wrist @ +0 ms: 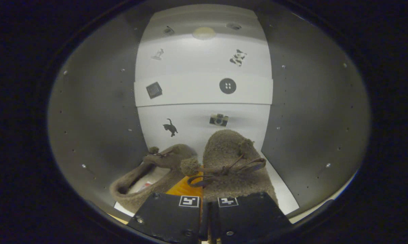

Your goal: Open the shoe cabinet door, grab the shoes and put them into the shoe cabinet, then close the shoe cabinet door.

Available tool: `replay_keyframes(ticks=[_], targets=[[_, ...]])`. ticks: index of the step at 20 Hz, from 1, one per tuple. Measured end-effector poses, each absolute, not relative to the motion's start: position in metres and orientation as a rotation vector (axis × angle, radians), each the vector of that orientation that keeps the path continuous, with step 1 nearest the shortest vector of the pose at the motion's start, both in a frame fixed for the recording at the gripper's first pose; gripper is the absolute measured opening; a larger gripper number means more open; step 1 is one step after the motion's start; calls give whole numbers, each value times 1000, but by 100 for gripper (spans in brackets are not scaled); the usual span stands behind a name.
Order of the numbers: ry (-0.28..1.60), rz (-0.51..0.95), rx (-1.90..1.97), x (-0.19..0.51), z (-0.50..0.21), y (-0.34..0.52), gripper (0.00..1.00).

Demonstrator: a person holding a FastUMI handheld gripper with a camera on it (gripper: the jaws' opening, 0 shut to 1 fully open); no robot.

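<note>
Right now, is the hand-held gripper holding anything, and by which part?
The hand-held gripper looks shut on the right slipper, gripping its heel-side rim inside the shoe cabinet. The contact itself is hidden behind the fingers.

The 1 camera rides on the gripper [204, 217], looking forward into the shoe cabinet [88, 112], very near the shoes [231, 169]; fingers at 6 o'clock.

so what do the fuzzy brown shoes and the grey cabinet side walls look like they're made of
Fuzzy brown shoes, in the shut gripper: likely felted wool or fleece, from the nappy matte surface, pompoms and cord laces. Grey cabinet side walls: smooth satin board, perhaps laminate or painted metal, dotted with peg holes.
</note>
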State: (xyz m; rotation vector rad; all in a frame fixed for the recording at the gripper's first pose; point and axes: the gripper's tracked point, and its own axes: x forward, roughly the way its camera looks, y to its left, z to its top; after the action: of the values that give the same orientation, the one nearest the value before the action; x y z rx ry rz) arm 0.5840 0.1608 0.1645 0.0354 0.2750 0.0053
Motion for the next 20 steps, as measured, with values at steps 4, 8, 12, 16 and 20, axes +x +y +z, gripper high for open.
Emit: replay_keyframes(ticks=[4,8,12,16,20], targets=[[364,-48,66,603,151,155,7],[486,-73,74,613,135,150,10],[476,-45,109,610,140,151,38],[446,-17,92,592,150,158,50],[389,-3,69,558,162,167,63]])
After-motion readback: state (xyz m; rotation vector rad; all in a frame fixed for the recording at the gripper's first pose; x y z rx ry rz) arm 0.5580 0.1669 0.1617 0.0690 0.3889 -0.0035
